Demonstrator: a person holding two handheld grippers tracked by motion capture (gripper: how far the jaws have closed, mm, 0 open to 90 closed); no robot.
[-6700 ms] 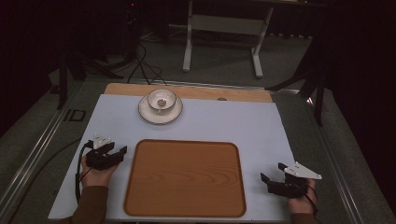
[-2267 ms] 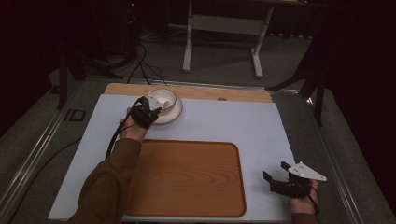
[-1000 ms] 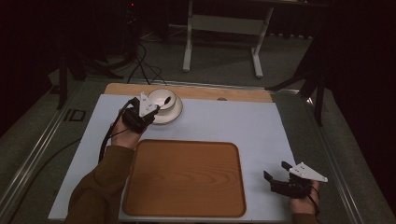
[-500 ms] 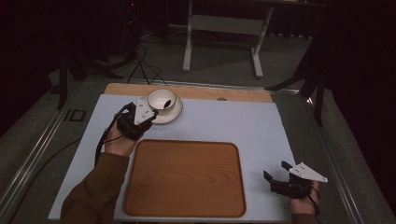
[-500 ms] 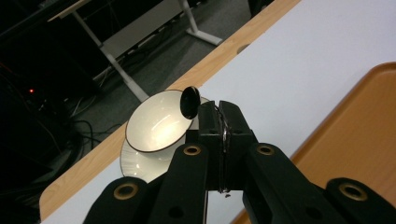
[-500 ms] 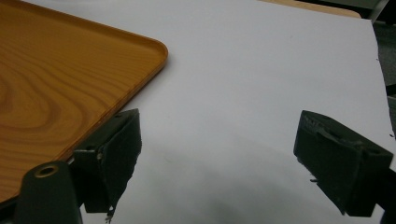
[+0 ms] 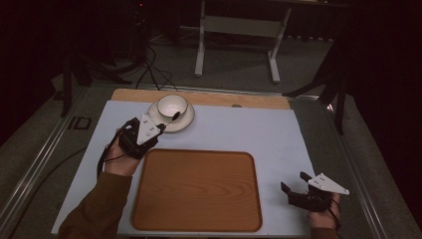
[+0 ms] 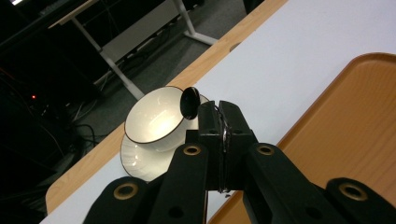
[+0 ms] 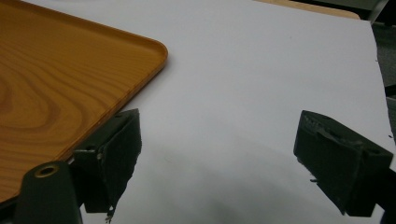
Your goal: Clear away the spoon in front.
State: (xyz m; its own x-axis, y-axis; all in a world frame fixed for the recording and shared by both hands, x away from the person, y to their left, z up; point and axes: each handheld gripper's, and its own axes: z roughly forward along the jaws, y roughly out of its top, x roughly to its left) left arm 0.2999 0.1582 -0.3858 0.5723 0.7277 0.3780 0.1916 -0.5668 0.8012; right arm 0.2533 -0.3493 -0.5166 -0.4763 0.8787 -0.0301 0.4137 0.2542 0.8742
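Spoon [image 8: 190,102]: dark, clamped by its handle in the left gripper [image 7: 160,127], its bowl above the cup's near rim. Cup [image 7: 172,106] on saucer [image 7: 185,121]: near the table's [image 7: 239,132] far edge. Wooden tray [image 7: 199,189]: near edge, centre. Right gripper [image 7: 291,186]: jaws spread, nothing between them, at the tray's right.

The tray [image 7: 199,191] looks like smooth, satin wood with visible grain. Bowl [image 8: 152,119] and saucer [image 8: 135,161] are glossy glazed ceramic. The spoon [image 8: 190,102] shines dark. A matt white sheet [image 7: 239,132] covers the wooden desk [image 7: 209,98]. The left tongs [image 8: 223,128] are matt black plastic.
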